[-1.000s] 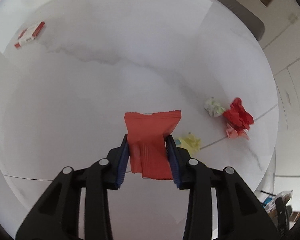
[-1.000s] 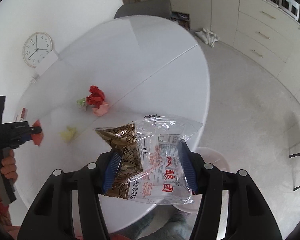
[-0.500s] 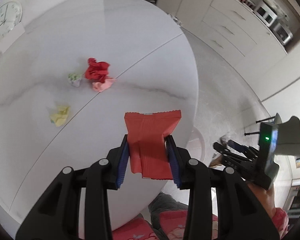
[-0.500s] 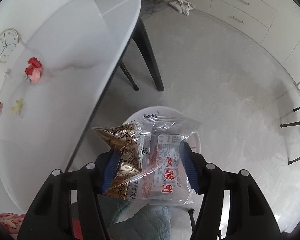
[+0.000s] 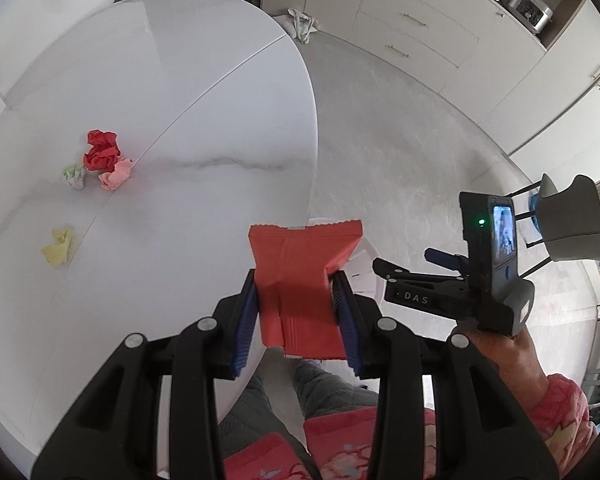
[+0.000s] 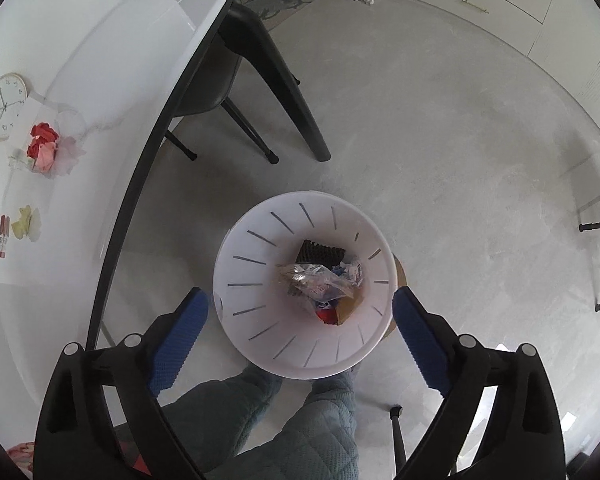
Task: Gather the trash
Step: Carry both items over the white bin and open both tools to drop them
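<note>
White marble worktop (image 5: 148,92) carries crumpled red (image 5: 101,151), pink (image 5: 116,175), green (image 5: 74,176) and yellow paper balls (image 5: 59,246). Beside it on the floor, the white bin (image 6: 252,280) holds a clear wrapper (image 6: 320,283) under the wide-spread right tool (image 6: 300,334). The left tool (image 5: 298,322) is clamped on an orange-red packet (image 5: 300,280).

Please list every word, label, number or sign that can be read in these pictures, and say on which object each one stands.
"DAS": white letters on the black body of the right gripper.
Round white wall clock: numerals too small to read.
Clear printed snack bag in the white slotted trash bin: print blurred.
Small red-and-white packet on the white table: unreadable.
</note>
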The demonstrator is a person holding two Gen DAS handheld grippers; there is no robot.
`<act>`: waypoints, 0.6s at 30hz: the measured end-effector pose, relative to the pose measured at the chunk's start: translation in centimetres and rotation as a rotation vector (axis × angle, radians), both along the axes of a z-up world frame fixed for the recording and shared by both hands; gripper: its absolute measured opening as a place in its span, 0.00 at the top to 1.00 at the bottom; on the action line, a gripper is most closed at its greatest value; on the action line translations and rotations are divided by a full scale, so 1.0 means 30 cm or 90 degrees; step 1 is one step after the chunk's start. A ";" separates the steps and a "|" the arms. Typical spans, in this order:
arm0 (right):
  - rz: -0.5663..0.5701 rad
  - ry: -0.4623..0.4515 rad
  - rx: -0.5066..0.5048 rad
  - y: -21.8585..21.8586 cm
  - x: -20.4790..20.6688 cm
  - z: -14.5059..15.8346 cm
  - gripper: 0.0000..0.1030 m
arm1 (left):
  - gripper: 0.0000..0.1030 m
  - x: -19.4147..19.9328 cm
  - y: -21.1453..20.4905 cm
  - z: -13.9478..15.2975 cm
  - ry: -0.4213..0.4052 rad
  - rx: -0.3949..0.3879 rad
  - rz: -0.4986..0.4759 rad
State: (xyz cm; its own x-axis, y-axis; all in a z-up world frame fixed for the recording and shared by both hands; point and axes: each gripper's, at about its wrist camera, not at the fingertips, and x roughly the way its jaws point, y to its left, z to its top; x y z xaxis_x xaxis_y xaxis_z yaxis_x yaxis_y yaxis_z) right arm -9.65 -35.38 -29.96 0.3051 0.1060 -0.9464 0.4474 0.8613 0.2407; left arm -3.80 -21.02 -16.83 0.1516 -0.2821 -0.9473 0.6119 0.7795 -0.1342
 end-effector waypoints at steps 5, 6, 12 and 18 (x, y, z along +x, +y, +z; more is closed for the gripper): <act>-0.020 -0.030 -0.028 -0.057 -0.059 0.131 0.09 | 0.64 -0.030 -0.072 -0.046 0.010 0.011 -0.027; -0.022 -0.037 -0.043 -0.066 -0.077 0.170 0.08 | 0.64 -0.040 -0.094 -0.059 0.014 0.013 -0.039; -0.042 -0.080 -0.098 -0.127 -0.157 0.337 0.03 | 0.46 -0.085 -0.199 -0.145 0.042 0.022 -0.085; -0.086 -0.076 -0.064 -0.198 -0.201 0.352 0.03 | 0.08 -0.115 -0.237 -0.152 0.036 0.027 -0.091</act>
